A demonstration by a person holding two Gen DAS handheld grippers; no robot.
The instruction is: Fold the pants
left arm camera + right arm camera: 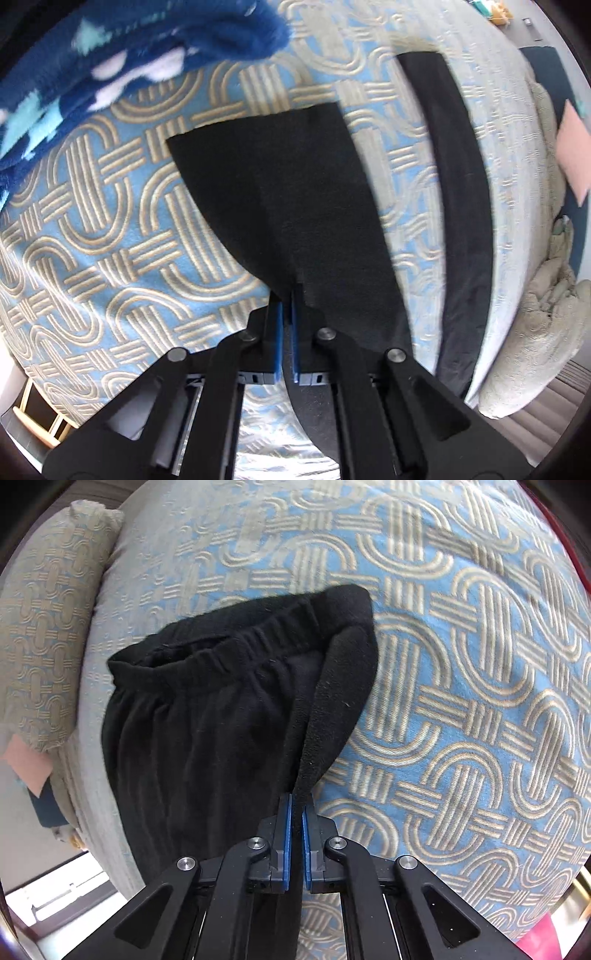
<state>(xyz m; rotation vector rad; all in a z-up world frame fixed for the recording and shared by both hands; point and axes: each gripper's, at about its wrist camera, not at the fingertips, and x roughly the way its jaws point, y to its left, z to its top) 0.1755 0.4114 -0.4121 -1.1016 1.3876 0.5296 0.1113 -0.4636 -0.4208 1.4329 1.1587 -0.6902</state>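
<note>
Black pants lie over a blue and beige patterned bedspread [110, 229]. In the left wrist view my left gripper [287, 295] is shut on the edge of one black pant leg [295, 184], which is lifted and spreads out ahead. The other leg [461, 184] lies flat to the right. In the right wrist view my right gripper [297, 799] is shut on a fold of the pants near the elastic waistband [236, 642], with the waist end [207, 716] hanging ahead and to the left.
A fluffy blue blanket with white and teal shapes [110, 66] lies at the far left of the bed. A bunched patterned pillow or cover [40, 627] sits at the bed's edge. A pink sheet [572, 147] lies beyond the bed.
</note>
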